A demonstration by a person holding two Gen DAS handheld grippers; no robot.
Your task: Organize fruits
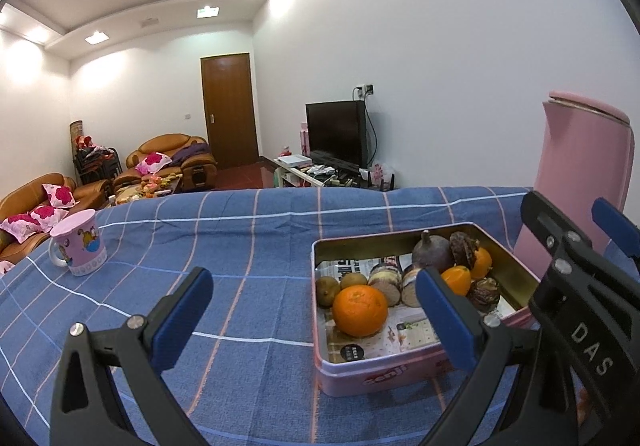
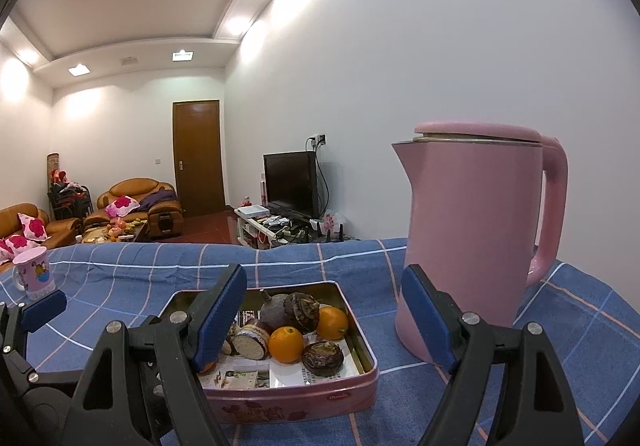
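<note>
Living room w/ sofas, TV and door forms the backdrop; work surface is a table under a blue checked cloth (image 1: 248,230).

Pink kettle (image 2: 476,238) stands upright at the right end of the cloth, just beside the tin, handle turned away from it. Judged parked clear of the work.

Pink tin (image 1: 400,374), lid off, paper-lined, holds all produce seen: large orange (image 1: 360,310) at the near-left, two smaller oranges (image 2: 286,344), brown tubers and cut root pieces toward the back. No fruit lies loose on the cloth, so sorting likely happens within or out of the tin.

Pink mug (image 1: 78,248) sits well apart at far left, prob. irrelevant.

Left gripper (image 1: 316,306): jaws wide apart, nothing held, hovering near the tin's left side.

Right gripper (image 2: 324,322): jaws wide apart, empty, aimed over the tin; appears poised for a pick.
</note>
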